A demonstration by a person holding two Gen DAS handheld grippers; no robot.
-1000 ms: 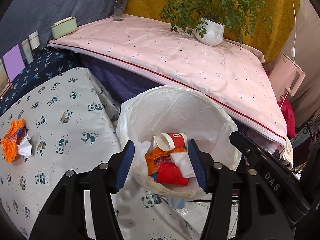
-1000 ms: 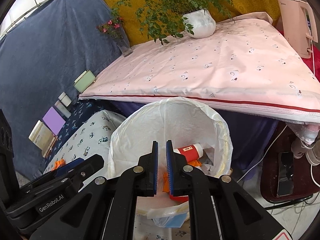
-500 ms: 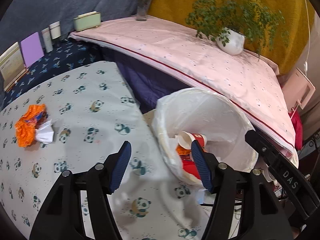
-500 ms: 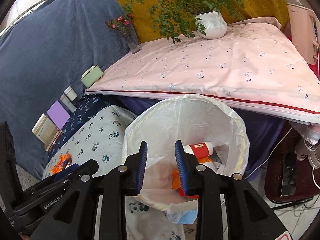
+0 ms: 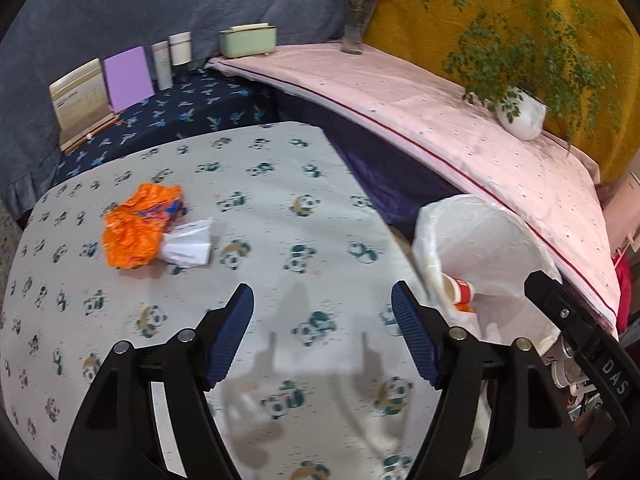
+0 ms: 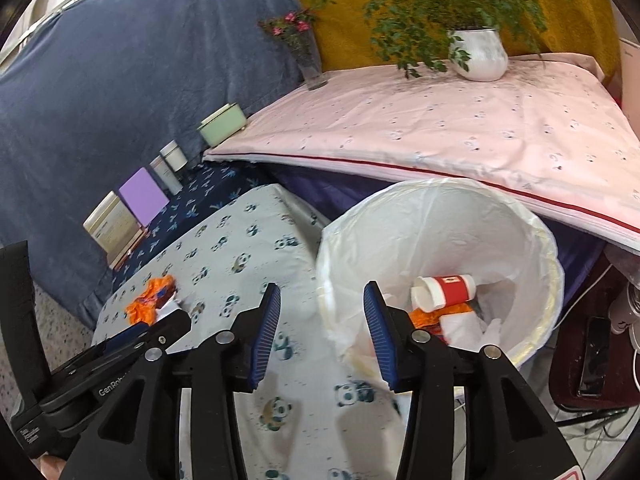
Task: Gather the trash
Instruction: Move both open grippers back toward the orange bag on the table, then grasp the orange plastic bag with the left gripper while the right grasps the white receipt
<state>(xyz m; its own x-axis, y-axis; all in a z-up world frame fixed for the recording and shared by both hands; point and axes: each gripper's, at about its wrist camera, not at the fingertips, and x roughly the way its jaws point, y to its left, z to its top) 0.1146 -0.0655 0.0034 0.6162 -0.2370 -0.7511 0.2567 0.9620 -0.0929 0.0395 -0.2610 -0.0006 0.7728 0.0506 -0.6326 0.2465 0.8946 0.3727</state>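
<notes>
A crumpled orange wrapper (image 5: 138, 229) and a white tissue (image 5: 188, 243) lie together on the panda-print table (image 5: 280, 208), to the left. My left gripper (image 5: 322, 334) is open and empty above the table, short of them. The white-lined trash bin (image 6: 440, 240) stands by the table's right edge and holds a red paper cup (image 6: 446, 291), orange wrappers and tissues. My right gripper (image 6: 320, 334) is open and empty over the bin's near rim. The orange wrapper also shows in the right wrist view (image 6: 150, 302), and the bin in the left wrist view (image 5: 488, 248).
A pink-covered higher surface (image 5: 440, 120) runs behind the bin, with a potted plant (image 5: 520, 114), a flower vase (image 5: 354, 32) and a green box (image 5: 248, 40). Books and small tins (image 5: 128, 76) stand at the far left on dark blue cloth. A phone (image 6: 594, 352) lies on a stool at right.
My right gripper opened from shut. Both grippers swung left, away from over the bin and toward the table; the orange wrapper and tissue now sit nearer my left gripper.
</notes>
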